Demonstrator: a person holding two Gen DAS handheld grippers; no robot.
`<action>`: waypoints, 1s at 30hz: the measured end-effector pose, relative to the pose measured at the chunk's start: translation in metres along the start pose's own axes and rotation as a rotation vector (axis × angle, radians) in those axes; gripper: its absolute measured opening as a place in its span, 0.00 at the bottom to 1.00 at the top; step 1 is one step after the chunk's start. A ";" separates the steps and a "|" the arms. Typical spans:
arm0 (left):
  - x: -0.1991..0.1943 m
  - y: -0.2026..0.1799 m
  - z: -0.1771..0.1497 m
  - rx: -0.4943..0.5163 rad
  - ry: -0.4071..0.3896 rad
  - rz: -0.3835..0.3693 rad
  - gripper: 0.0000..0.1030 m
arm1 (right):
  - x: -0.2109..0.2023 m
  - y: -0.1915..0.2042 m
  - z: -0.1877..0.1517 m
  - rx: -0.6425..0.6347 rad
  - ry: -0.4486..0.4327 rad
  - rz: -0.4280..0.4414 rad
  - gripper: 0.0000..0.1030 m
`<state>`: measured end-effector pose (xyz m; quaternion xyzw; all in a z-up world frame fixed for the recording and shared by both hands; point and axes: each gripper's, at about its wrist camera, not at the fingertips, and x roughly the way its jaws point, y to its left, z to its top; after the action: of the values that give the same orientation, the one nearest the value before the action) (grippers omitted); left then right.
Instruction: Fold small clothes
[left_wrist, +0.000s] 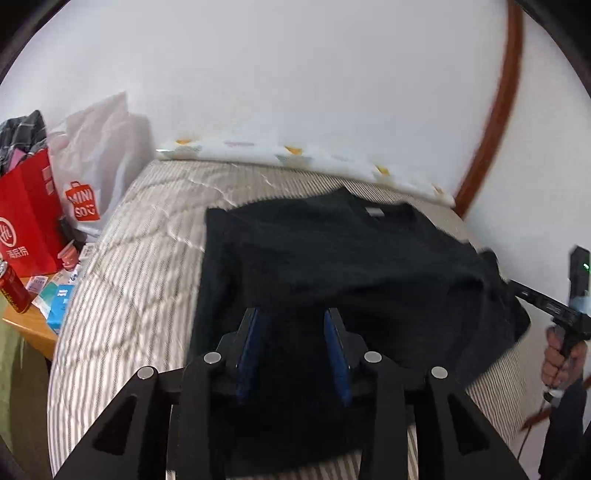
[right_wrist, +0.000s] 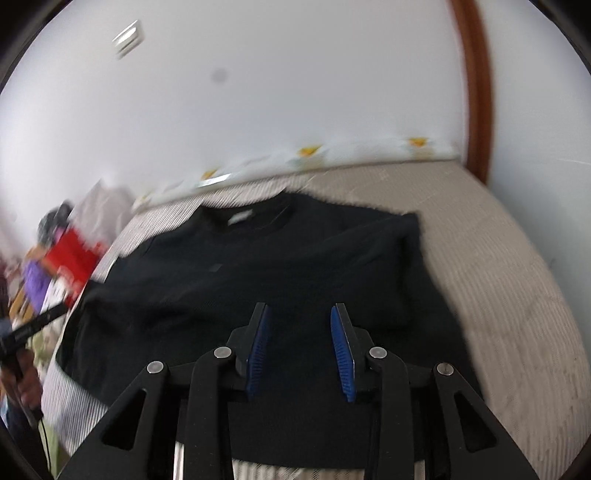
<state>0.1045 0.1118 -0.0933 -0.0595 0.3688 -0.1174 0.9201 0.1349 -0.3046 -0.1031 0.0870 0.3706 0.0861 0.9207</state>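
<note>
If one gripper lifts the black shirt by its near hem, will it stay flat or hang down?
The black shirt looks like soft knit, lying limp with wrinkles on the striped bed cover, so it would probably droop and fold over itself. It seems light. Lifted at one point it may bunch; both hem corners would likely keep it flatter.

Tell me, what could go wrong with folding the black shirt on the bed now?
Three things might. The black T-shirt lies rumpled on the striped bed cover, so a fold now could lock in wrinkles. Both the left gripper and right gripper hang open above the dark cloth with nothing pinched, so a grab might catch only one layer. The pictures are blurry from moving, so aiming at the hem could easily miss.
</note>
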 end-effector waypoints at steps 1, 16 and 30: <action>0.000 -0.003 -0.004 0.005 0.009 -0.012 0.33 | 0.003 0.004 -0.005 -0.012 0.012 -0.003 0.33; 0.075 -0.013 0.022 -0.008 0.130 0.028 0.33 | 0.067 0.009 0.000 -0.007 0.128 -0.117 0.29; 0.123 0.026 0.085 -0.109 0.101 0.128 0.32 | 0.135 -0.019 0.094 0.059 0.109 -0.143 0.24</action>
<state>0.2543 0.1066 -0.1189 -0.0800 0.4235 -0.0408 0.9014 0.2983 -0.3019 -0.1309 0.0825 0.4279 0.0141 0.8999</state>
